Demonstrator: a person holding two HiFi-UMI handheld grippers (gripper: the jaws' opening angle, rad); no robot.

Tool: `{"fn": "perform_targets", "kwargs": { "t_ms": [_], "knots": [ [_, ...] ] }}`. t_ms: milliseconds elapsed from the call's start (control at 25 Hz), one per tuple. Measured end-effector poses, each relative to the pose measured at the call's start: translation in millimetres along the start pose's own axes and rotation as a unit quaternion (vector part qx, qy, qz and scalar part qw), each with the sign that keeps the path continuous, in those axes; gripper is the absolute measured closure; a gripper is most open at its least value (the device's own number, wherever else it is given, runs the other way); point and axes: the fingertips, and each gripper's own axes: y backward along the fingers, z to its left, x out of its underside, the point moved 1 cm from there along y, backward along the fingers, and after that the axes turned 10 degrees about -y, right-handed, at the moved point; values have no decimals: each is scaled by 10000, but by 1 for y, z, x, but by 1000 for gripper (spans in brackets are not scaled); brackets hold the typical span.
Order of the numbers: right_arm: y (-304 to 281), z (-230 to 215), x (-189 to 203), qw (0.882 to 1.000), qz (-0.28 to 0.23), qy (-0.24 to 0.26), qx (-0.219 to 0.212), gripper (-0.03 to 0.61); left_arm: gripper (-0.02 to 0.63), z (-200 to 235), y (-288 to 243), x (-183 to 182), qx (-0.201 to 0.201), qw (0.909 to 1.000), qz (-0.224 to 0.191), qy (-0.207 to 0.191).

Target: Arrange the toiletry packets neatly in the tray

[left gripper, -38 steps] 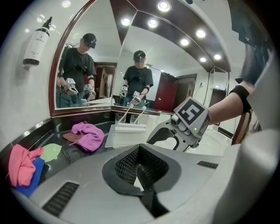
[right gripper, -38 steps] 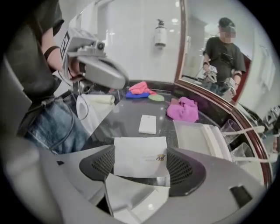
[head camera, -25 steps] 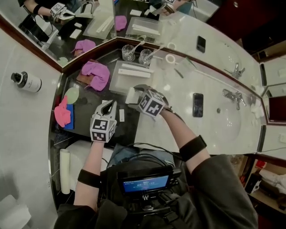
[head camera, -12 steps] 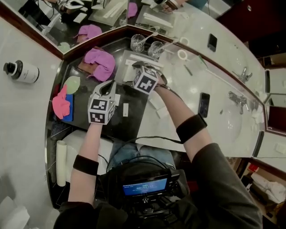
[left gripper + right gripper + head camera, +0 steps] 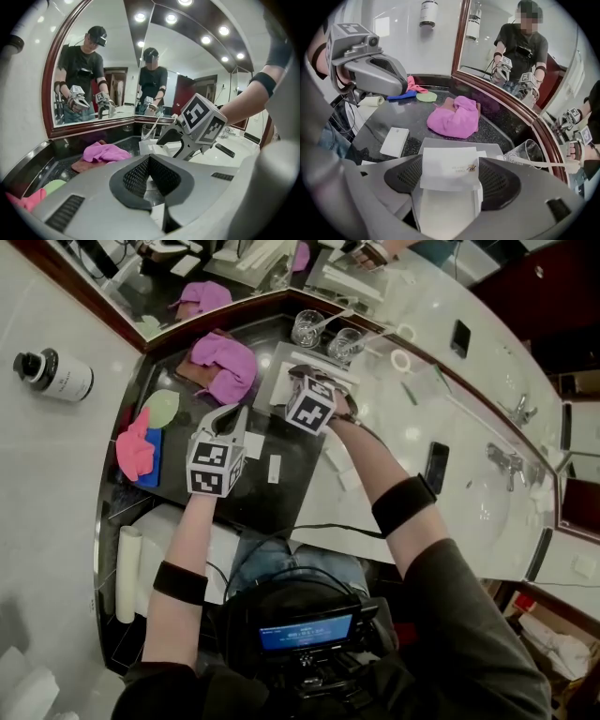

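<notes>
At the back edge of the dark counter (image 5: 281, 502), near the mirror corner, sits the pale tray (image 5: 436, 144). The right hand-held gripper (image 5: 450, 179) hangs above it, clamped on a flat white packet (image 5: 450, 166). The left hand-held gripper (image 5: 150, 164) is closed on nothing, nearer the front edge. A loose packet (image 5: 394, 141) lies flat on the stone, well apart from the tray. These packets look light, thin and smooth: likely stiff enough to hold shape, yet easy to crease or let slip. Pinching across the flat faces at a short end seems best; a packet lying flat probably needs one edge tipped up first.
</notes>
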Motion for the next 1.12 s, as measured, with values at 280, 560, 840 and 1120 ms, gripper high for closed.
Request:
{"fn": "perform_targets", "kwargs": {
  "t_ms": [280,560,840,1120],
  "knots": [
    [2,-11,-7,9989,-236,36,416,146,612,1,2,4,-34,10000,4,61],
    [3,-6,-2,9992,-250,7,304,143,612,-4,4,5,-31,10000,29,56],
    [11,-3,1,9991,-310,39,302,144,612,-11,6,3,-43,10000,24,15],
    [41,16,2,9980,-628,-20,62,241,612,-24,16,-6,-104,9999,-13,-21]
  ]
}}
